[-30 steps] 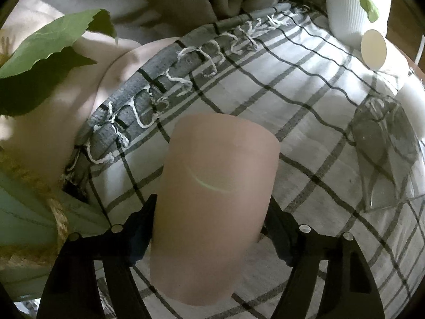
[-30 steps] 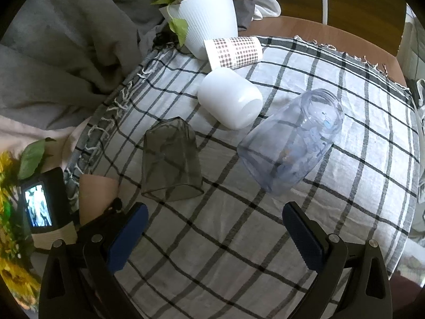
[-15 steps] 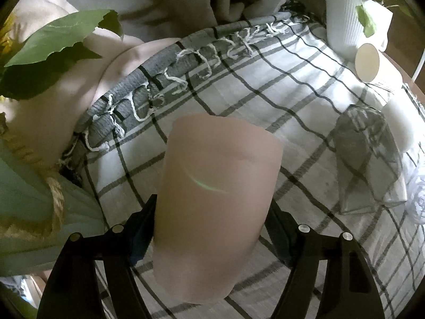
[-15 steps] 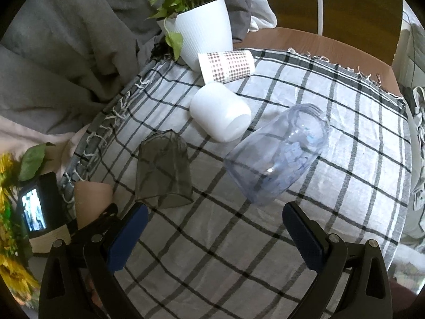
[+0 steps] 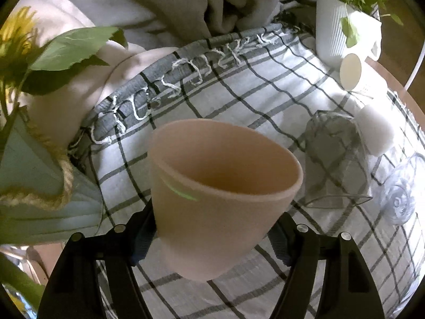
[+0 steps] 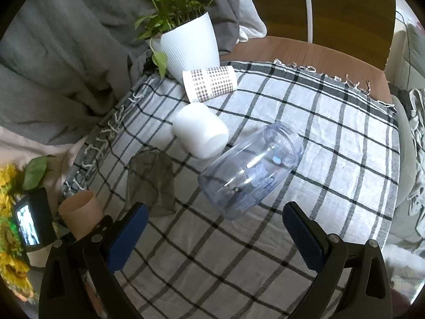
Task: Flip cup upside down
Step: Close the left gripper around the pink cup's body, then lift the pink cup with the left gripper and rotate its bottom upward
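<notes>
Closest to you, your left gripper (image 5: 212, 242) was pinching the pink cup (image 5: 220, 202) low on its sides, one dark finger (image 5: 140, 236) on each side. The cup was off the checked cloth (image 5: 252, 95) and tipped, so its open mouth faced away from you and a bit up. To do this step well, I think you should have turned your wrist slowly until the mouth faced the cloth, kept the squeeze gentle so the soft rim did not bend, and set it down flat before letting go. The spot under the cup looked free, but the smoky glass (image 5: 334, 164) stood just beside it on the right, so you needed to stay clear of that. Your right gripper (image 6: 212, 228) was spread wide and held nothing; it hung over the cloth near the clear jar (image 6: 249, 172), which lay on its side. Farther off lay a white cup (image 6: 199, 133) and a dotted paper cup (image 6: 209, 82), both on their sides, and at the back stood a white plant pot (image 6: 191, 45).
</notes>
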Demonstrator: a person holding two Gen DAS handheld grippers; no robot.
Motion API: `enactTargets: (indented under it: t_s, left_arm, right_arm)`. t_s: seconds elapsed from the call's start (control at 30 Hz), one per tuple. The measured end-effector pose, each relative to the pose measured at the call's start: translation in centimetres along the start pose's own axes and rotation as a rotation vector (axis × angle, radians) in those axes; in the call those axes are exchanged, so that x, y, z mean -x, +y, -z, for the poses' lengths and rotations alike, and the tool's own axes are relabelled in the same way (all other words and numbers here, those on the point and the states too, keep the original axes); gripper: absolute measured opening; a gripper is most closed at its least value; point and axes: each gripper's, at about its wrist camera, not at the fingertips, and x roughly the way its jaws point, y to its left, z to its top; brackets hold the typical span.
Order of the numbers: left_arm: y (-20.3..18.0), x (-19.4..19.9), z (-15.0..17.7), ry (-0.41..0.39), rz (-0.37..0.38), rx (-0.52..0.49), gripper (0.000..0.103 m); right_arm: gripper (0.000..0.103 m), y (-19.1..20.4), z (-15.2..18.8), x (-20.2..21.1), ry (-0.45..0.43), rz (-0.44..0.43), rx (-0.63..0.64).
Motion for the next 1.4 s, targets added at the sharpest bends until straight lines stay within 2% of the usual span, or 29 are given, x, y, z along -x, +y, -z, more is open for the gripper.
enactTargets:
  t_s: [0.27, 0.47, 0.7, 0.83, 1.13, 1.23, 1.4]
  left_arm:
    - [0.2, 4.0, 0.8, -0.043, -0.013, 0.039, 0.073]
    - [-0.8, 7.4, 2.6, -0.044, -0.028, 0.112, 0.073]
    - [-4.0, 10.7, 5.6, -0.036, -0.030, 0.238, 0.073]
    - [-6.6, 12.0, 7.7, -0.011, -0.011, 0.320, 0.073]
    - [-12.6, 12.4, 11.8, 0.103, 0.027, 0.522, 0.073]
    - [-14.2, 12.1, 12.9, 0.142, 0.074, 0.604, 0.073]
    - [-16.0, 10.9, 13.5, 0.187, 0.069, 0.652, 0.073]
  right_arm:
    - [0.102, -0.4, -0.4, 1.5, -0.014, -0.059, 0.022]
    - [0.102, -2.2, -1.4, 3.3, -0.030, -0.095, 0.038]
    - [0.102, -4.3, -2.3, 3.8, 0.037, -0.147, 0.172]
    - [0.102, -6.4, -2.8, 3.5, 0.107, -0.172, 0.258]
    - [0.102, -9.7, -5.2, 3.5, 0.155, -0.189, 0.443]
    - [0.102, -10.4, -6.0, 3.2, 0.167, -0.192, 0.500]
    - [0.102, -11.2, -7.3, 2.4, 0.191, -0.197, 0.570]
